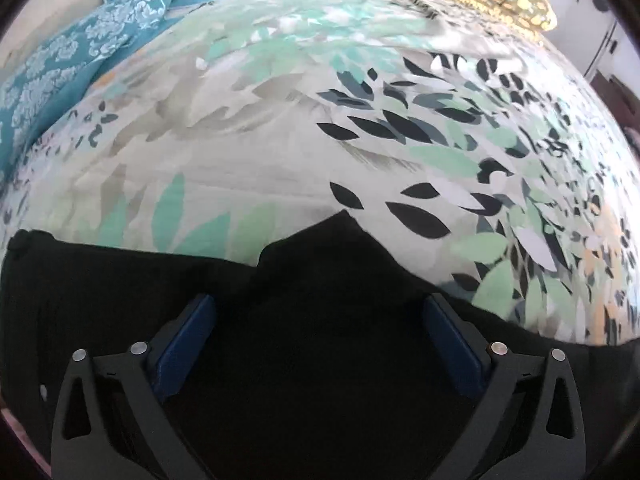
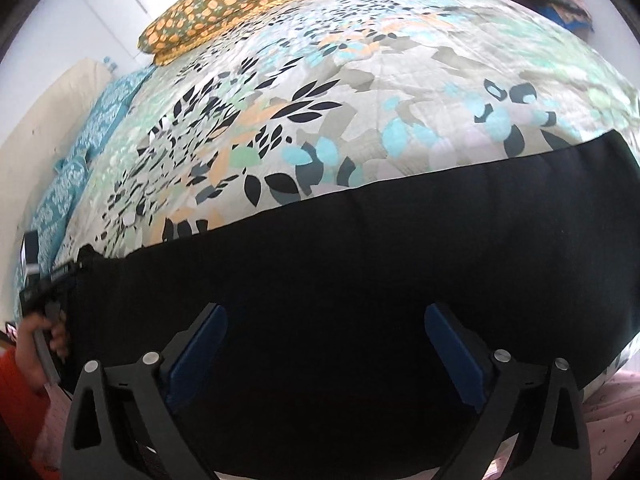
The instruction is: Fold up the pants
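Black pants [image 1: 120, 280] lie flat along the near edge of a bed, with a pointed fold sticking up toward the middle. My left gripper [image 1: 318, 304] hovers over them, its blue pads [image 1: 188, 344] spread wide with only flat cloth below. In the right wrist view the pants [image 2: 400, 220] stretch as a long dark band from left to right. My right gripper [image 2: 326, 310] is open above that band, its blue pads [image 2: 456, 352] clear of the fabric. A hand [image 2: 32, 344] shows at the pants' left end, holding a grey handle.
The bed cover [image 1: 280, 120] is pale with green, black and orange leaves. An orange-dotted pillow [image 2: 240, 0] lies at the far end. Teal patterned cloth [image 1: 60, 60] runs along the wall side. A pink sheet [image 2: 608, 400] shows below the bed's near edge.
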`<state>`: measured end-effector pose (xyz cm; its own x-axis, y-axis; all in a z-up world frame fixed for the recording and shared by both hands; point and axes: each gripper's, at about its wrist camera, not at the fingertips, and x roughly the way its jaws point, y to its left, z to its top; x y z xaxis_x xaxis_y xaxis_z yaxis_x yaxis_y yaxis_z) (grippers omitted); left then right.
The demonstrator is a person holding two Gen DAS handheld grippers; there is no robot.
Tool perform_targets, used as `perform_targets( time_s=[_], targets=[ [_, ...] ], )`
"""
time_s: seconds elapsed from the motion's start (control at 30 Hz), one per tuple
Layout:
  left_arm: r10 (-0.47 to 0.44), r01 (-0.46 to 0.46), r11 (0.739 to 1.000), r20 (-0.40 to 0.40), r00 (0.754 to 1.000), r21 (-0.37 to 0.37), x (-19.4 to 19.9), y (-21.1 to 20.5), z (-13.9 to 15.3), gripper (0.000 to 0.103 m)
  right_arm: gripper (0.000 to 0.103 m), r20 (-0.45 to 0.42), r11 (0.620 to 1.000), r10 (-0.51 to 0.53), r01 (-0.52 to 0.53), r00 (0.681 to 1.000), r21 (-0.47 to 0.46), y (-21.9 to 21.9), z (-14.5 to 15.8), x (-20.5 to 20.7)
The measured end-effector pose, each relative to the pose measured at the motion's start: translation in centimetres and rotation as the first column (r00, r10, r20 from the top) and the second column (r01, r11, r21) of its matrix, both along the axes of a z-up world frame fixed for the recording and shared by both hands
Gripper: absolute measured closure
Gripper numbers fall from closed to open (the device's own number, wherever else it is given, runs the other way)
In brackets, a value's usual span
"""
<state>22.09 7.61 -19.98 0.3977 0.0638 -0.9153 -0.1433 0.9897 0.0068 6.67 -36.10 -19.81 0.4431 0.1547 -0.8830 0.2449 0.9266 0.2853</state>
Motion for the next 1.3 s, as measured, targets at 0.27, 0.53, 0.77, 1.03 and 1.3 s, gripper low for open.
perform_targets(
  time_s=[0.27,0.53,0.77,1.03,1.3],
  targets=[
    [-0.017,0.018,1.0,0.047,0.999,-0.012,-2.6,0.1,3.2,0.003,0.0,0.003,1.0,0.0,0.0,1.0,0.001,-0.1,0.3,0.1],
    [-0.06,0.058,0.997,0.04,0.997,0.058,-9.1,2.9,2.7,0.003,0.001,0.179,0.976,-0.216,0.213,0.96,0.038,-10.5,7.3,-1.4],
    [0.017,-0.024,0.999,0.155,0.988,0.042,-9.0,3.9,5.2,0.002,0.001,0.073,0.942,-0.33,0.333,0.941,-0.043,-26.4,10.2,-5.0],
    [-0.037,0.028,0.996,0.108,0.993,0.085,-9.4,1.9,4.6,0.002,0.029,-0.049,0.992,-0.047,0.053,0.998,0.111,-24.9,5.2,-3.8],
    [0.045,-0.052,0.997,0.135,0.99,0.051,-10.7,4.3,6.3,0.002,0.038,-0.171,0.982,0.073,-0.042,0.983,0.182,-23.8,0.2,-1.5]
  ],
)
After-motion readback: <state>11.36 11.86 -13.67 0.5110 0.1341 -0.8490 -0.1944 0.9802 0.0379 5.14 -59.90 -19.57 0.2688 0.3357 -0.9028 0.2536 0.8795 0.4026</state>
